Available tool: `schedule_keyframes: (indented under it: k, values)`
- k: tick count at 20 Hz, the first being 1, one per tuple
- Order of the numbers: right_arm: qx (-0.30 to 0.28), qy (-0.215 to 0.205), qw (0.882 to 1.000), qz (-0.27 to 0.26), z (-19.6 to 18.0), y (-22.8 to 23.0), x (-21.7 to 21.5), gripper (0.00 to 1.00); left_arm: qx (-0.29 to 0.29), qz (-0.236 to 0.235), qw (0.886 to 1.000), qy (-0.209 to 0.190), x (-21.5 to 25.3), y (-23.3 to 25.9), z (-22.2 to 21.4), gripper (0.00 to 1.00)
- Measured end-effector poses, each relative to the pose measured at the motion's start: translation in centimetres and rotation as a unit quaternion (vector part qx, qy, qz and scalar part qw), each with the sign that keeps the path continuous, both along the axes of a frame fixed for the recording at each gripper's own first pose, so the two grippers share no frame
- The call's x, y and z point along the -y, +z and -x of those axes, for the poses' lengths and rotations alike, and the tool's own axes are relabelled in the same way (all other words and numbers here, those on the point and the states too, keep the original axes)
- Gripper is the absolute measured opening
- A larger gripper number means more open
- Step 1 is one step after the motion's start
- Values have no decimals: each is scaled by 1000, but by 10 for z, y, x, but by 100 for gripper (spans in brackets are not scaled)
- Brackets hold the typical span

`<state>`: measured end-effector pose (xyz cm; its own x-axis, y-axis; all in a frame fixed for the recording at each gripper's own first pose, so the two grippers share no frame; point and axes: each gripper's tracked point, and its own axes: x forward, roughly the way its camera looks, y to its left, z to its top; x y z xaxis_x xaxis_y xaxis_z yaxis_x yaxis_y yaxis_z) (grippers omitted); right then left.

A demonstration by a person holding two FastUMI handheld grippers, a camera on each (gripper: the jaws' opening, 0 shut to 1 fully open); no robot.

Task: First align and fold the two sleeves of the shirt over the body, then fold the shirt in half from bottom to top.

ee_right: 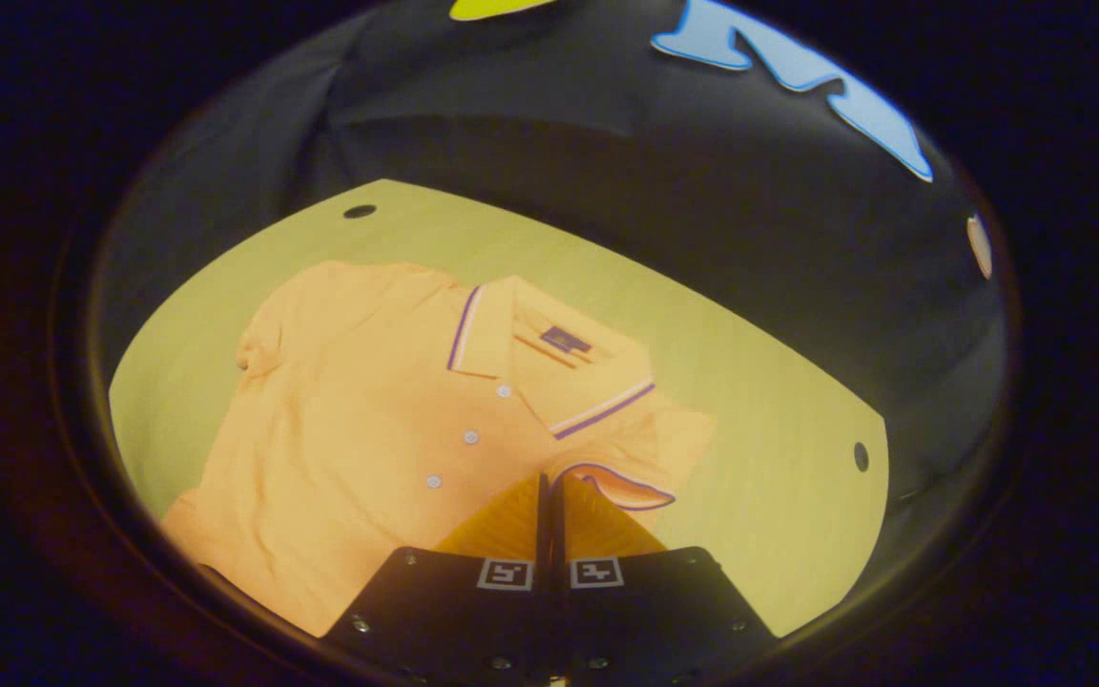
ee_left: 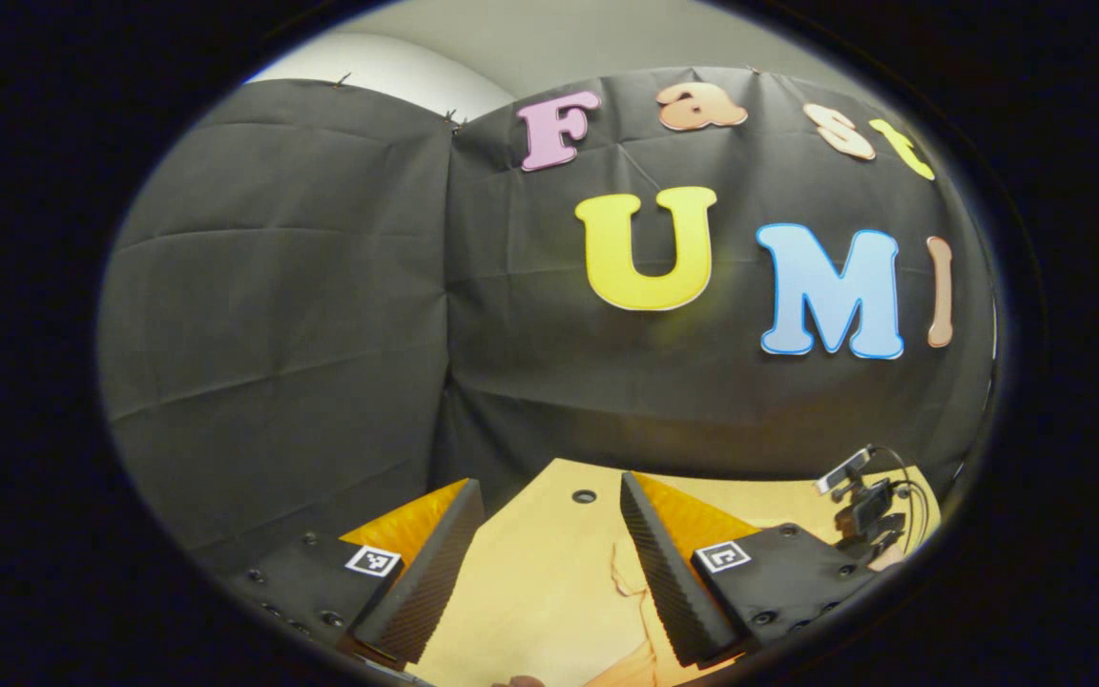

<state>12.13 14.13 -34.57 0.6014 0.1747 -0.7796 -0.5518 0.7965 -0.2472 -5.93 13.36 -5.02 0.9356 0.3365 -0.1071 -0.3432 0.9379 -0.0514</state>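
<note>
On the surface (ee_right: 778,458), in the right gripper view, the shirt (ee_right: 368,448) is lying face up, and your right tool (ee_right: 549,491) is sitting pressed together over its sleeve (ee_right: 621,482); whether it is pinching cloth is unclear. In the left gripper view, your left tool (ee_left: 549,515) is hanging spread wide, holding nothing.

Recording booth rather than a home, black cloth wall (ee_left: 321,315) hung in creased panels behind a light wooden table (ee_right: 759,401) with cable holes, small camera rig with cables (ee_left: 864,501) at its far edge
</note>
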Motion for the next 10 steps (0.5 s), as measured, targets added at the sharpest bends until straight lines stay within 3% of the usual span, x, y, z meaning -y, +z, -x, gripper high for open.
schedule_keyframes:
  k: [5,7,8,10]
  values:
    - [-13,21,998,55,10,-22,-12,1,-11,5,1000,10,-13,-10,3,95]
    - [-23,23,999,43,14,-24,-15,4,-13,11,1000,6,-13,-13,2,95]
    - [-30,19,999,34,17,-22,-16,14,-14,15,1000,3,-12,-15,0,95]
    - [-36,7,999,21,19,-16,-14,54,-18,21,1000,-6,-10,-21,-5,95]
